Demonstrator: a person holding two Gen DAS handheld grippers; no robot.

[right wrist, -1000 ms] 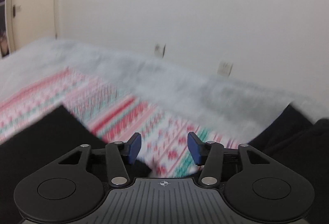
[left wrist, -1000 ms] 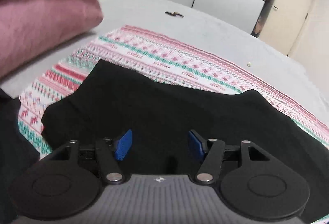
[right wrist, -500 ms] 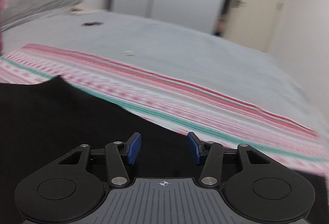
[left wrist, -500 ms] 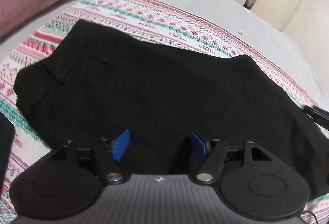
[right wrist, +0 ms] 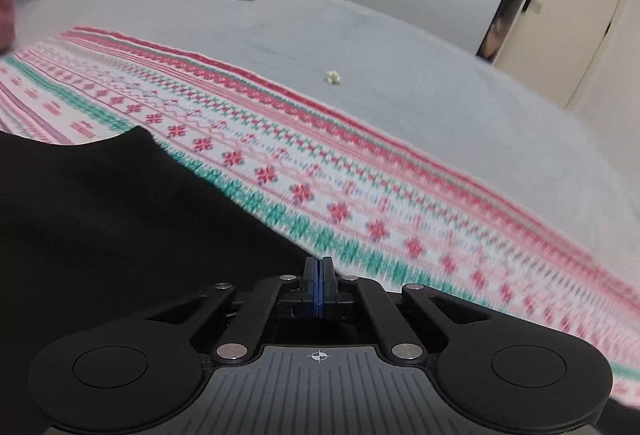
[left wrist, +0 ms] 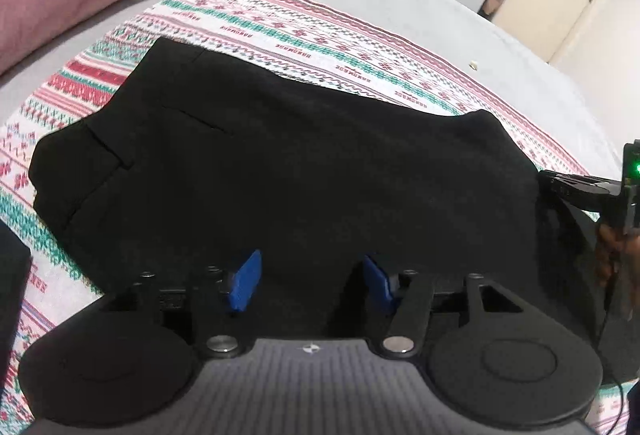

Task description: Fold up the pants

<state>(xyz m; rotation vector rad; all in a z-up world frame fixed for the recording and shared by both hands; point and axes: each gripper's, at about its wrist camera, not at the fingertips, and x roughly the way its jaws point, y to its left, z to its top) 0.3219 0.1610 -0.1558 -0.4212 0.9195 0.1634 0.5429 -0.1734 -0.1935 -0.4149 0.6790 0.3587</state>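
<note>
"Under the left tongs (left wrist: pixel 310 283), what?"

"Black pants (left wrist: pixel 300 163), spread flat on the patterned blanket (left wrist: pixel 320 31). Pocket slit off to the left of the pads, so probably the waist end there. Near edge right below the fingers."

"Any grip there?"

"None. Blue pads closing yet wide apart, hanging just above the cloth with fabric below the gap, pressing on nothing."

"And at the right tongs (right wrist: pixel 319 275)?"

"Pinched fully shut, pads face to face, tips at the right-hand border of the pants where black meets pattern. Cloth caught between them or not — cannot tell. No dark layer visible in the seam between the pads."

"Step in hand, then?"

"Likely taking hold for a fold: 2 grips wanted, 1 perhaps made, 1 not yet."

"Next move?"

"Down with the left pads onto the near edge, then a firm close on every layer there. A check on the right pinch too — if empty, open and bite again deeper into the cloth. After that, an even lift at both ends and a carry over the body of the pants, away from the tongs, edges kept in line."
</note>
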